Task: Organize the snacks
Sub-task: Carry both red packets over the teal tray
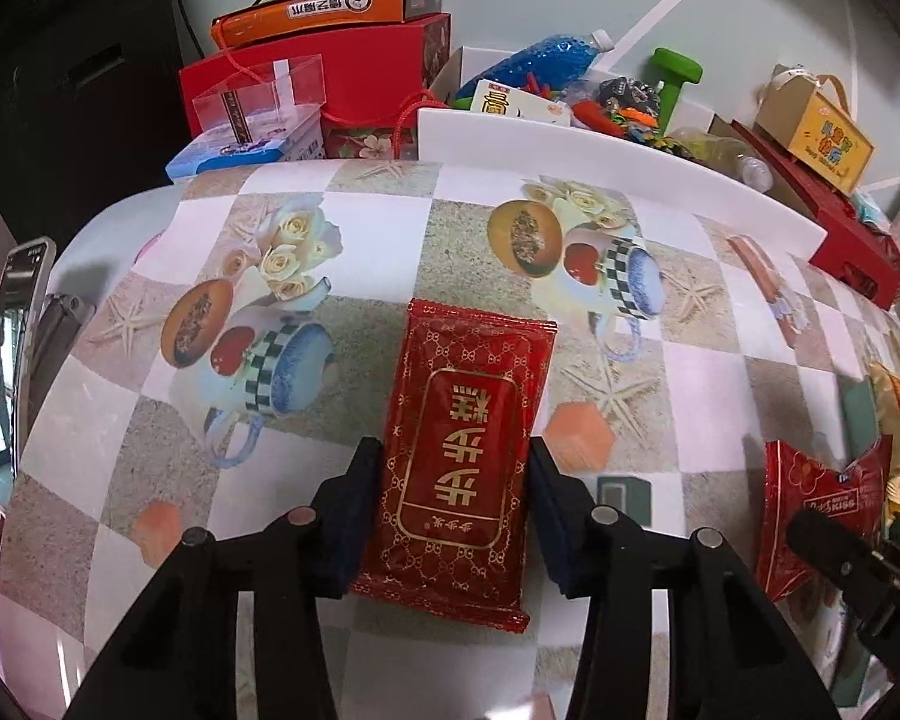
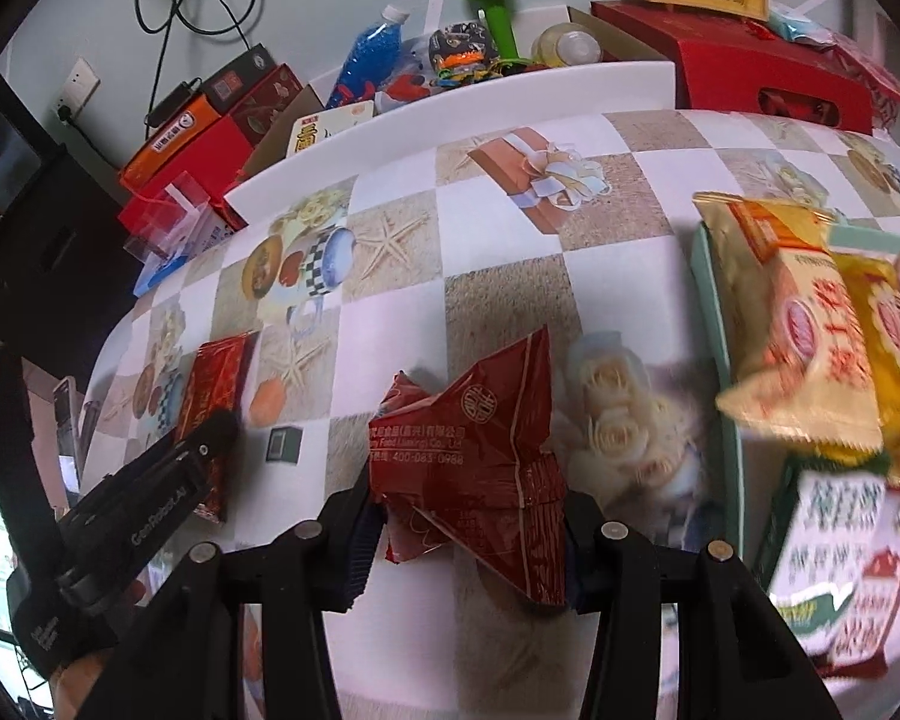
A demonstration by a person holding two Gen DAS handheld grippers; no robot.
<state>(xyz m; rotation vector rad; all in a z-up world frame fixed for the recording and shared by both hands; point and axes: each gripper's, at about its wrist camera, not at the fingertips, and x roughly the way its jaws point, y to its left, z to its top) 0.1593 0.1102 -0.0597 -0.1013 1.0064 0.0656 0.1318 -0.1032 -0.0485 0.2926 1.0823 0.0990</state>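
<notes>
A flat red packet with gold lettering point(image 1: 468, 420) lies on the patterned tablecloth point(image 1: 390, 240). My left gripper point(image 1: 453, 450) is shut on it, its dark pads pressing the packet's two long sides. From the right wrist view the same packet point(image 2: 216, 378) shows at the left under the left gripper point(image 2: 210, 426). My right gripper point(image 2: 468, 498) is shut on a crumpled red snack bag point(image 2: 480, 438), held just above the cloth. That bag point(image 1: 810, 510) also shows at the right edge of the left wrist view. A teal tray point(image 2: 720, 360) at the right holds several yellow and white snack packets point(image 2: 810, 330).
A white board point(image 1: 570, 144) runs along the table's far side. Behind it are red gift boxes point(image 1: 354, 72), a blue bottle point(image 1: 540, 57), a green dumbbell point(image 1: 675, 78) and a cardboard box point(image 1: 822, 132). A phone point(image 1: 18, 312) stands at the left edge.
</notes>
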